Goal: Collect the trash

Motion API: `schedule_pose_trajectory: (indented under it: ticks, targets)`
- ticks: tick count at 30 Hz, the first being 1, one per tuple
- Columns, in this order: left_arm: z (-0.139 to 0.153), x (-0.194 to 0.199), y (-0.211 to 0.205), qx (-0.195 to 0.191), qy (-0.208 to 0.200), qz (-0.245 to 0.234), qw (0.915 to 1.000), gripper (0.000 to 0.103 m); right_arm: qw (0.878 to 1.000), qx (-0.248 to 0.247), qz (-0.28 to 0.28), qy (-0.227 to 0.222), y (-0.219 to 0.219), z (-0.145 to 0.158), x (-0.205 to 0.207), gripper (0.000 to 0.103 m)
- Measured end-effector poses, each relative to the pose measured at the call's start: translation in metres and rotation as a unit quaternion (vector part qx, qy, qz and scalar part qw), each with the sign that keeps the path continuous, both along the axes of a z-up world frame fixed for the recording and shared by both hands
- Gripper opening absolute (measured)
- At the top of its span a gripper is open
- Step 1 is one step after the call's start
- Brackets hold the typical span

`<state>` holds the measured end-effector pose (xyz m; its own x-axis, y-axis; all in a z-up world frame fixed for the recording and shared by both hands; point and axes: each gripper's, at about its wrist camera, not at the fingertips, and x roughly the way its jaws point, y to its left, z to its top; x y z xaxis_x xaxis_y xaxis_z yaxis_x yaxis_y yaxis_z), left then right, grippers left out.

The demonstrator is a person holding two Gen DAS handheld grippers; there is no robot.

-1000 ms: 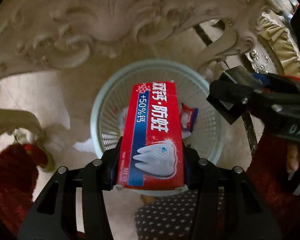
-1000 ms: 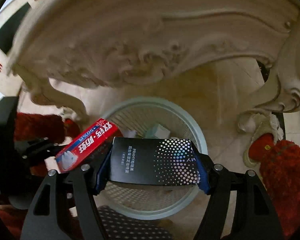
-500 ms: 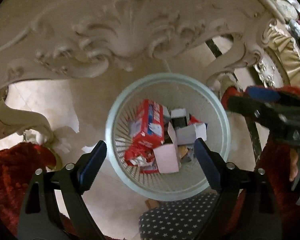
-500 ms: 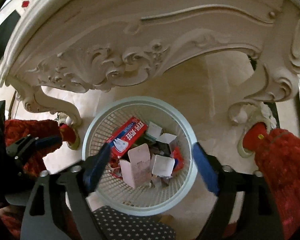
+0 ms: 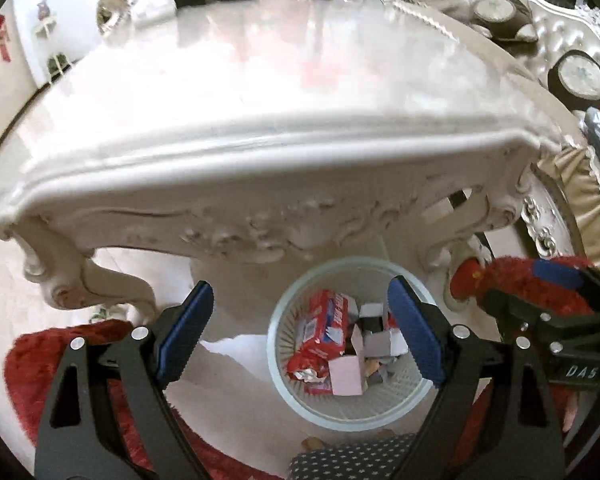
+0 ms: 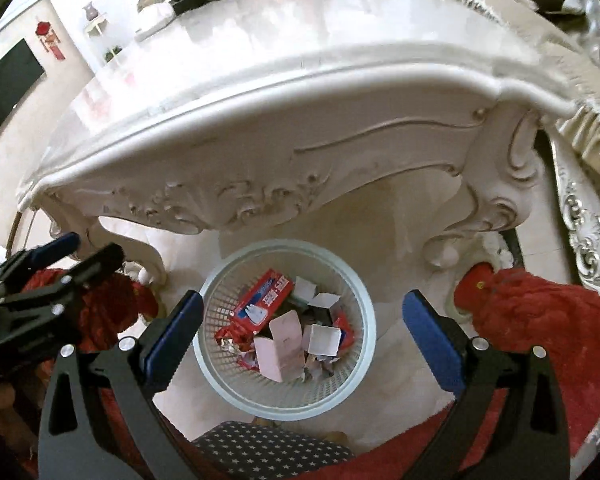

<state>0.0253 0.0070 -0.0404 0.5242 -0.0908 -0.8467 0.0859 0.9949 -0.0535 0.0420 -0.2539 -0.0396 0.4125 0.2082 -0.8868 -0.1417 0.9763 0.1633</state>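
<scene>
My left gripper and right gripper hang spread wide and empty above the wastebasket on the floor below the carved table's front edge; the red toothpaste box lies inside among torn cartons.

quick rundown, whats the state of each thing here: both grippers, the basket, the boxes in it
left gripper: open, holds nothing
right gripper: open, holds nothing
wastebasket: upright on the floor by the carved table, partly filled
red toothpaste box: inside the basket, lying tilted on the pile
pink box: inside the basket, flap open
white box: inside the basket, torn open
</scene>
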Motion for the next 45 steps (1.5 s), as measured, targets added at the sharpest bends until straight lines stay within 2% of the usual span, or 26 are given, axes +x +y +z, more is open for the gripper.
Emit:
schedule_pose_trajectory:
  ticks: [3, 6, 12, 30, 45]
  targets:
    - [0.012, -0.006, 0.0, -0.008, -0.008, 0.003, 0.9999, 0.086, 1.0, -0.008, -0.003, -0.005, 0.001, 0.008, -0.003, 0.095]
    - [0.022, -0.013, -0.002, 0.002, -0.02, 0.008, 0.9998, 0.086, 1.0, -0.017, 0.0, -0.01, 0.001, 0.012, -0.007, 0.095]
    - [0.029, -0.02, -0.004, 0.003, -0.024, 0.01, 0.9997, 0.086, 1.0, -0.018, 0.003, -0.011, 0.001, 0.015, -0.012, 0.095]
    - [0.035, -0.024, 0.002, 0.003, -0.031, 0.018, 0.9994, 0.086, 0.999, -0.034, 0.01, -0.023, 0.009, 0.019, -0.014, 0.095]
    - [0.036, -0.025, 0.002, 0.003, -0.029, 0.014, 0.9995, 0.086, 0.999, -0.04, 0.013, -0.014, 0.013, 0.012, -0.015, 0.095]
